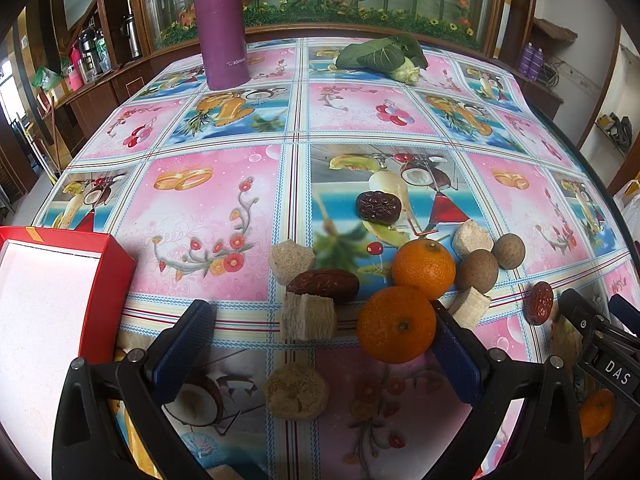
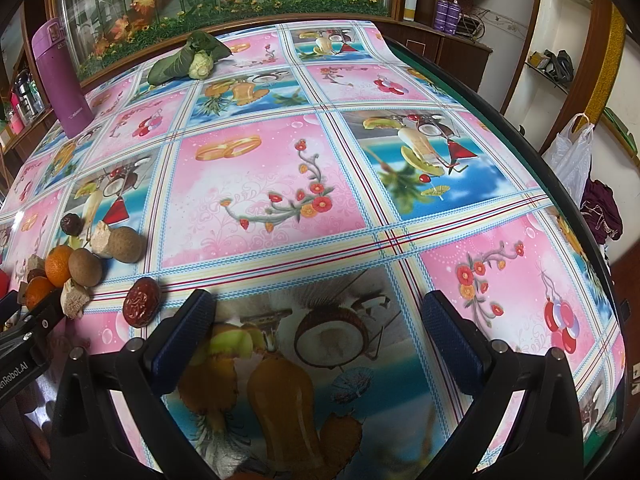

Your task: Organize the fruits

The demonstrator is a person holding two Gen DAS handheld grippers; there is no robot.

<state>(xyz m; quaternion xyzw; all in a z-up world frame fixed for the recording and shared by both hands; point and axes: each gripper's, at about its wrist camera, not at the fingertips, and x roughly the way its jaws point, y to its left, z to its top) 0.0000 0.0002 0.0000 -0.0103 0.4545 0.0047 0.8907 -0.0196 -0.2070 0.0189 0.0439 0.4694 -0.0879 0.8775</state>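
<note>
Fruit lies clustered on the counter [image 1: 224,216] ahead of my left gripper [image 1: 320,332], whose jaws stand wide open and hold nothing. Between its blue pads [image 1: 188,344] I see a pale cut chunk [image 1: 308,317] and a round tan biscuit [image 1: 295,391]. 1 orange [image 1: 396,323] sits just inside the right pad, touching it or very nearly; I cannot tell which. A 2nd orange [image 1: 424,268] sits directly behind the 1st. 1 red date [image 1: 326,285] lies beside the pale chunk, a darker date [image 1: 378,207] farther back, and a 3rd date [image 1: 540,303] off to the right. 2 brown round fruits [image 1: 478,270] sit right of the oranges, side by side. A red box [image 1: 104,280] with a white interior stands at the left edge of the left wrist view, empty where visible.

My right gripper [image 2: 320,332] hovers over bare patterned cloth [image 2: 496,292], well apart from the cluster, jaws wide open and empty. In its view the fruit group lies at far left, with the nearest date [image 2: 141,307] just left of the left pad [image 2: 184,340].

At the far end of the counter stand a purple flask [image 1: 222,28] and a leafy vegetable [image 1: 384,58].
</note>
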